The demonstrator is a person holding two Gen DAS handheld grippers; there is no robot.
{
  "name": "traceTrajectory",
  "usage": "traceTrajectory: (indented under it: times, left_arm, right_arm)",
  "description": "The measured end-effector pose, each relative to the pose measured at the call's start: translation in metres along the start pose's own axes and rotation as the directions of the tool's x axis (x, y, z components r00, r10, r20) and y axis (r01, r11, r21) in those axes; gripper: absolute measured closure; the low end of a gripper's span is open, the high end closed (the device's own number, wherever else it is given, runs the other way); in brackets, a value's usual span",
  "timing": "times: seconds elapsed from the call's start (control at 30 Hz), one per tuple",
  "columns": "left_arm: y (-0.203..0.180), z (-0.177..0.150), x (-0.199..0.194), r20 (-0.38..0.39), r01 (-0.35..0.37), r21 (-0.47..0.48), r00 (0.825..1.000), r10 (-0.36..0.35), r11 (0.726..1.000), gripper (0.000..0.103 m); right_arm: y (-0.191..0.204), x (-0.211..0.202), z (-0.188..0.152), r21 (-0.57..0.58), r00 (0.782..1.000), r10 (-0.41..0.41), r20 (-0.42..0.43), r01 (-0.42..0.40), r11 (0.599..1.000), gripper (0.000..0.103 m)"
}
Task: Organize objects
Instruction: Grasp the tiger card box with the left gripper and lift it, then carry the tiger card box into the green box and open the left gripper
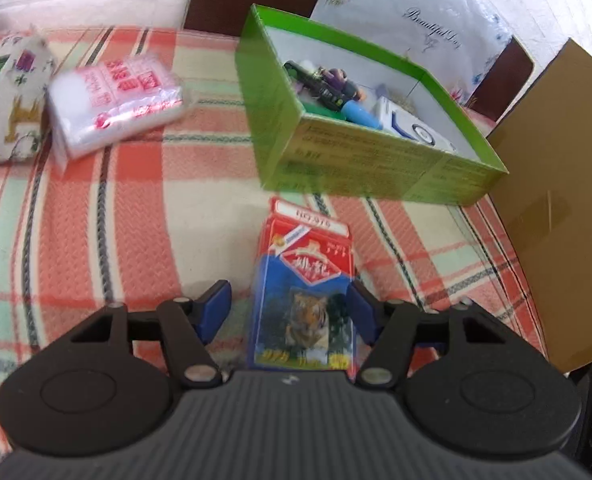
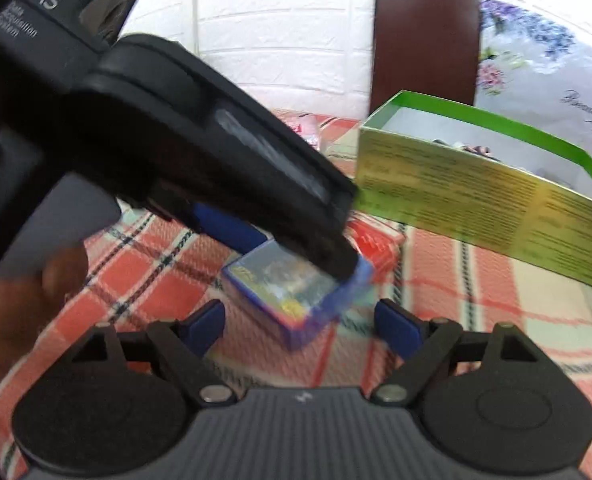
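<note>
A red and blue card box with a tiger picture (image 1: 303,292) lies on the plaid blanket (image 1: 136,208), between the blue pads of my left gripper (image 1: 292,308). The jaws stand open around it, the right pad close to its edge. In the right wrist view the same box (image 2: 296,296) lies under the left gripper's black body (image 2: 200,152). My right gripper (image 2: 299,324) is open and empty just in front of the box. A green box (image 1: 359,152) behind it holds markers and a white carton.
A clear bag pack with pink print (image 1: 116,108) and a patterned cushion (image 1: 8,96) lie at the left. A brown cardboard sheet (image 1: 555,200) stands at the right. A floral pillow (image 1: 423,12) and dark headboard (image 2: 423,44) are behind. The green box also shows in the right wrist view (image 2: 475,196).
</note>
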State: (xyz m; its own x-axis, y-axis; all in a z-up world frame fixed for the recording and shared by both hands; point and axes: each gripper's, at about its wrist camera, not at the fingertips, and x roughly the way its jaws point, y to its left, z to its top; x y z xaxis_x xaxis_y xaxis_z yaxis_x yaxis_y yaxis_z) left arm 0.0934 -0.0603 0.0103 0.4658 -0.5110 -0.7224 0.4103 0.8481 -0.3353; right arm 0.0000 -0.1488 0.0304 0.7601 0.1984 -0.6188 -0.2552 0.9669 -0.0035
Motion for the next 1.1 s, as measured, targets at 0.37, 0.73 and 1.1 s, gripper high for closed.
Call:
traceTrajectory:
  times: [0.37, 0.73, 1.1]
  left_arm:
    - [-0.006, 0.016, -0.072, 0.196, -0.015, 0.015, 0.981, 0.012, 1.0, 0.055]
    - [-0.058, 0.096, -0.01, 0.231, -0.003, 0.127, 0.973, -0.027, 0.992, 0.055]
    - [-0.072, 0.116, 0.035, 0.199, -0.09, 0.144, 0.978, 0.061, 0.985, 0.044]
  right_arm:
    - [0.033, -0.036, 0.02, -0.07, 0.967, -0.025, 0.254, 0.044, 0.997, 0.023]
    - [-0.042, -0.013, 0.069, 0.01, 0.943, -0.153, 0.296, 0.157, 0.988, 0.022]
    - [-0.102, 0.023, 0.072, 0.202, 0.91, -0.327, 0.256, 0.281, 0.938, 0.016]
